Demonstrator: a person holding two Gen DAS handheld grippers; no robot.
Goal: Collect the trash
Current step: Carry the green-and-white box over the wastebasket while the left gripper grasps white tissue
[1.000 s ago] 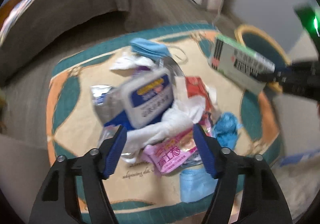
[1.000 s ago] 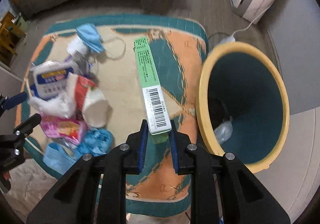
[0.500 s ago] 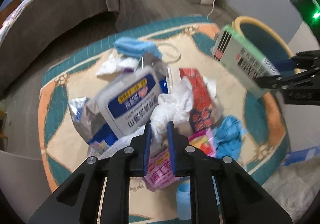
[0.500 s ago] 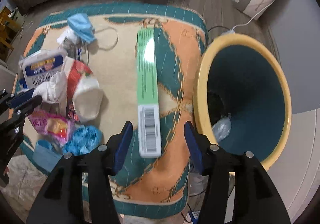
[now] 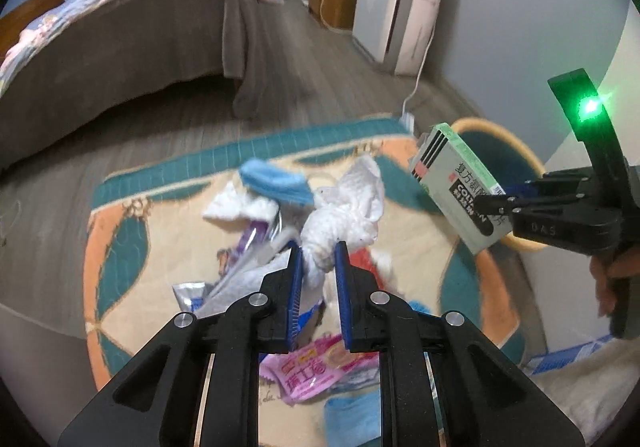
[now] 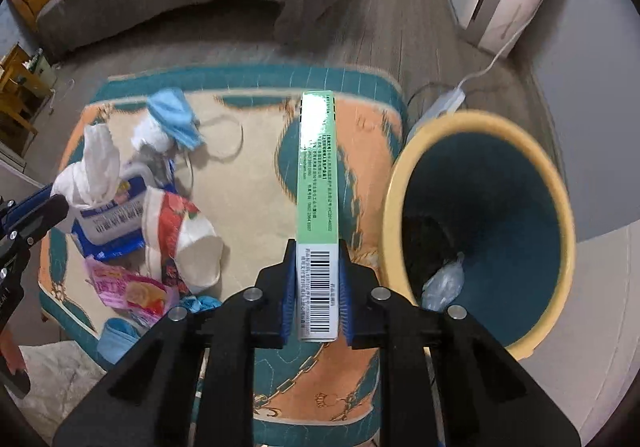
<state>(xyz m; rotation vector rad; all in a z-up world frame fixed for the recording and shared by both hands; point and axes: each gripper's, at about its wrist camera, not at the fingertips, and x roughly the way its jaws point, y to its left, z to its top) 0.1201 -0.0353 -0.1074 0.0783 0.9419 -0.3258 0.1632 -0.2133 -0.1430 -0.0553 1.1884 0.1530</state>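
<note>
My left gripper point(image 5: 318, 259) is shut on a crumpled white tissue point(image 5: 344, 207) and holds it up above the trash pile on the rug; the tissue also shows in the right wrist view point(image 6: 94, 171). My right gripper point(image 6: 318, 259) is shut on a long green and white box point(image 6: 318, 183), held above the rug just left of the yellow bin point(image 6: 480, 223). The box also shows in the left wrist view point(image 5: 460, 187). The pile holds a wipes pack point(image 6: 112, 215), a red and white paper cup point(image 6: 180, 235), a pink snack wrapper point(image 6: 128, 289) and a blue face mask point(image 6: 172, 117).
The patterned rug point(image 6: 360, 127) lies on a wood floor. The bin has dark trash and a clear plastic piece point(image 6: 444, 279) inside. A bed point(image 5: 120, 47) stands behind, a white appliance point(image 5: 396, 7) with a cord at the back right.
My left gripper closed on the tissue and lifted it off the pile. My right gripper's jaws, spread around the box half a second ago, are shut on it again, still beside the bin.
</note>
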